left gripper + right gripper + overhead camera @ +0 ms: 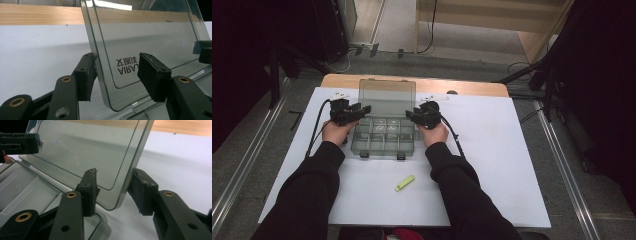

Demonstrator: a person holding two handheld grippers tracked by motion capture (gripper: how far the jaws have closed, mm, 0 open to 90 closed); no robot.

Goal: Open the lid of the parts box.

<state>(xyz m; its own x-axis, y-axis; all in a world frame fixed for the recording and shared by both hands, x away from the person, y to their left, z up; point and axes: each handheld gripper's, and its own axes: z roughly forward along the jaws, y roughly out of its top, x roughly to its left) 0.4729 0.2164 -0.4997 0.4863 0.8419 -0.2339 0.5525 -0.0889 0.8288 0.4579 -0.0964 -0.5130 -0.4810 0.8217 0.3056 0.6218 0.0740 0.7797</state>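
Highlighter (405, 183) is lying nearest you on the white sheet (502, 165). Beyond, the compartment box (379, 141) is sitting open; contents unclear. You are straddling its raised lid (387, 98) with both grippers, left gripper (360, 110) and right gripper (411, 115), jaws parted.

smoky clear box (384, 132), black grippers, yellow-green marker (405, 183), white table cover (492, 165), black sleeves (307, 195)
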